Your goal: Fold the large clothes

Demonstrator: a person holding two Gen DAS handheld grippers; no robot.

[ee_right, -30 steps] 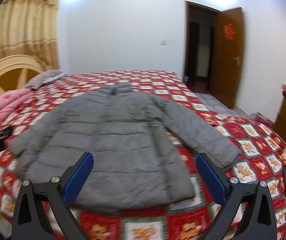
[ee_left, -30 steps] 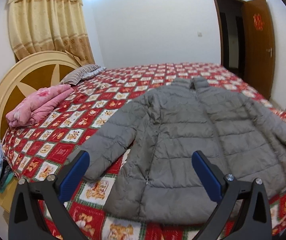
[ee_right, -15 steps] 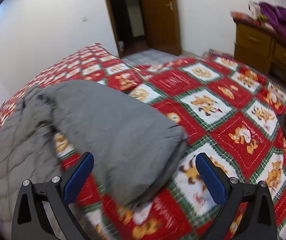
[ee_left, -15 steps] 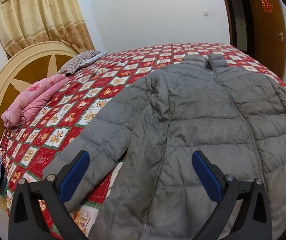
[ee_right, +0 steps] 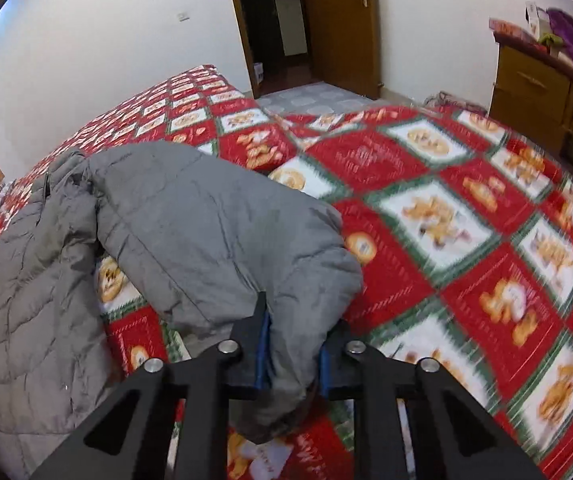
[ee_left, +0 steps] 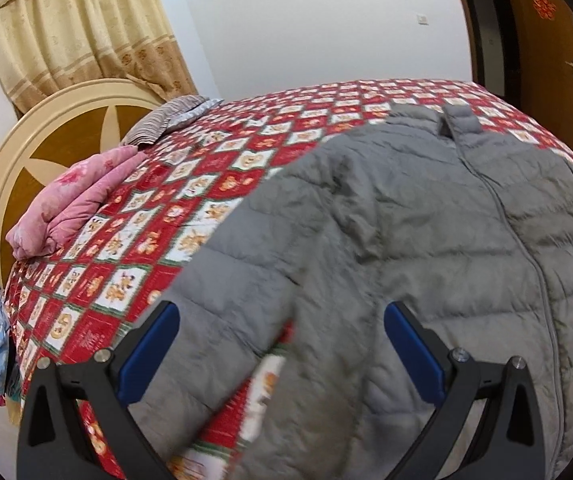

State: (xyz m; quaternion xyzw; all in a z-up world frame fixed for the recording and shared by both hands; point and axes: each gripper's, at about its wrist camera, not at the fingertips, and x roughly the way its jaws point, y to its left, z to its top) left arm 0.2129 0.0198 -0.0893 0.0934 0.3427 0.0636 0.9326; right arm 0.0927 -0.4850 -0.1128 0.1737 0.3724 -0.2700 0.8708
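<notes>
grey jacket lies collar-away along the bed; right tool closing on its sleeve cuff, left tool apart.

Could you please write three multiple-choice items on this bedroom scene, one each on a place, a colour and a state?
1. Where does the folded pink quilt lie?
A. On the floor by the door
B. On the bed beside the round wooden headboard
C. On the wooden dresser

2. What colour is the quilted puffer jacket spread on the red patterned bedspread?
A. Grey
B. Navy
C. Green

3. What is the right gripper doing?
A. Hanging open above the floor
B. Closing its jaws on the end of the jacket's sleeve
C. Gripping a pillow

Answers: 1 B, the quilt sits at the head of the bed next to the headboard. 2 A, the padded fabric is grey in both views. 3 B, sleeve fabric is bunched between the blue pads; the left gripper stands open over the other sleeve.
</notes>
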